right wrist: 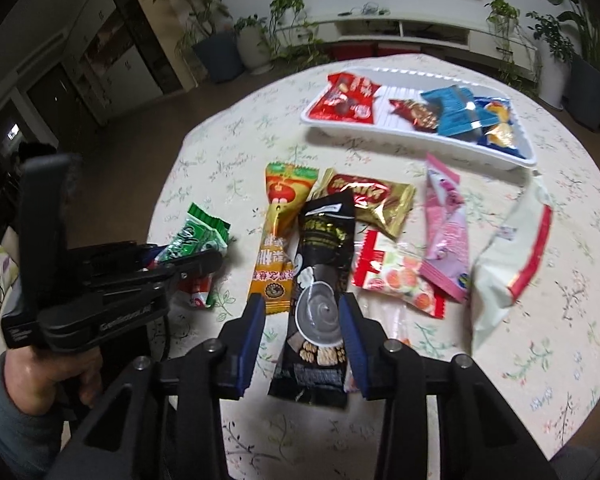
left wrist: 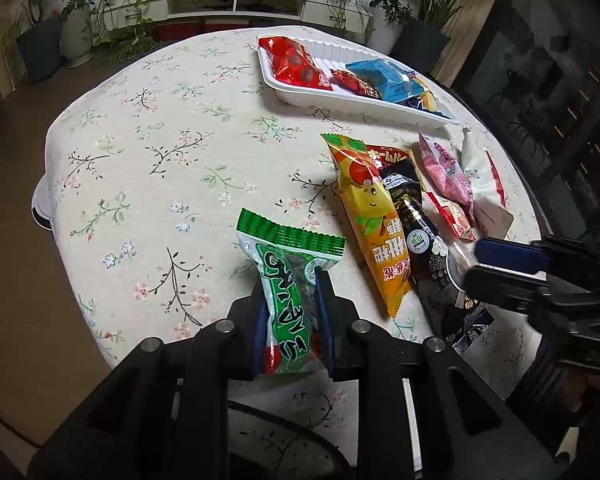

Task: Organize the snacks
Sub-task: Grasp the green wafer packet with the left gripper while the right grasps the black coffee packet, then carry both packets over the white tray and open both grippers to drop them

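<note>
The left gripper (left wrist: 292, 312) clamps the green packet (left wrist: 288, 300); the right gripper (right wrist: 304, 336) straddles the black packet (right wrist: 320, 280), pads seemingly not yet pressing. Lifting could drag the overlapped orange packet (right wrist: 278, 240); the tray (right wrist: 512, 152) sits at one o'clock

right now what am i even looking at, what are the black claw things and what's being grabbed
No robot here: a person holds a hand-held gripper in each hand, each with a camera looking along its two blue-padded fingers. One picture is from the left tool, the other from the right. The left hand-held gripper is clamped on a green snack packet. The right hand-held gripper straddles a black packet lying on the flowered tablecloth; its pads do not visibly press it. More packets lie loose beside it, and a white tray further back already holds several.
</note>
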Demonstrator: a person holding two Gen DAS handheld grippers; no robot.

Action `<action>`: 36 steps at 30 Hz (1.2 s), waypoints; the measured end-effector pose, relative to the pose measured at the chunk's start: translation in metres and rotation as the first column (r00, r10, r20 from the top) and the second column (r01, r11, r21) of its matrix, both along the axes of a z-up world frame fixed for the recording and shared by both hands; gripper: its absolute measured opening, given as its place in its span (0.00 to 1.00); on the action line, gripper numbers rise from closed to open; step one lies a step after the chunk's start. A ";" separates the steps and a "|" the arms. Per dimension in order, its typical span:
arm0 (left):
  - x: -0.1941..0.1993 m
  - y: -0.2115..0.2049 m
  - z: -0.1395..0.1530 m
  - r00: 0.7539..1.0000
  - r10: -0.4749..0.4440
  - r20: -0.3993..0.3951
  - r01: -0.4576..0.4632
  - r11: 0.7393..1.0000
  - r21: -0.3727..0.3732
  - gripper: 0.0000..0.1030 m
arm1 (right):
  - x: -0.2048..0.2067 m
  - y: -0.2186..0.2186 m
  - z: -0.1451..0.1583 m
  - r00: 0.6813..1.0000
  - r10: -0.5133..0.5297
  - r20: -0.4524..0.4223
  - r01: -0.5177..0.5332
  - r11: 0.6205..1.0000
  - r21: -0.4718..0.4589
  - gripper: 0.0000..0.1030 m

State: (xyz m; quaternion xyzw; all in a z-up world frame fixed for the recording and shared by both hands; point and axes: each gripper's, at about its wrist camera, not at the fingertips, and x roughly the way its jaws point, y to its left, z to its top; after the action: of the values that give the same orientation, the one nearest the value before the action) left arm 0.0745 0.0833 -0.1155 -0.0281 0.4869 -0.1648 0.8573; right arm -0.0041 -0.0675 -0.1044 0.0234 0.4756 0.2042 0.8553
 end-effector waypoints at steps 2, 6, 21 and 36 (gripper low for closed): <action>-0.002 0.002 0.001 1.000 -0.001 0.000 0.001 1.000 -0.008 0.19 | 0.005 0.006 -0.007 1.000 0.009 -0.021 -0.009 1.000 -0.026 0.40; -0.003 0.001 0.000 1.000 -0.006 -0.005 0.006 1.000 -0.017 0.19 | 0.014 0.011 -0.021 0.998 0.012 -0.055 -0.016 0.997 -0.075 0.40; 0.000 -0.004 -0.008 1.000 -0.015 -0.022 0.014 0.999 -0.029 0.19 | 0.022 0.021 -0.035 0.997 0.037 -0.068 -0.048 0.985 -0.166 0.37; -0.002 -0.005 0.000 1.000 -0.012 -0.012 0.012 0.999 -0.044 0.19 | 0.016 0.003 -0.022 0.999 -0.009 -0.054 0.007 0.999 -0.031 0.21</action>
State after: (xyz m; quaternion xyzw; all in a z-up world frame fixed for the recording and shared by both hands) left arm 0.0722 0.0783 -0.1156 -0.0449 0.4885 -0.1804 0.8525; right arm 0.0120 -0.0645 -0.1269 0.0176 0.5014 0.1928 0.8433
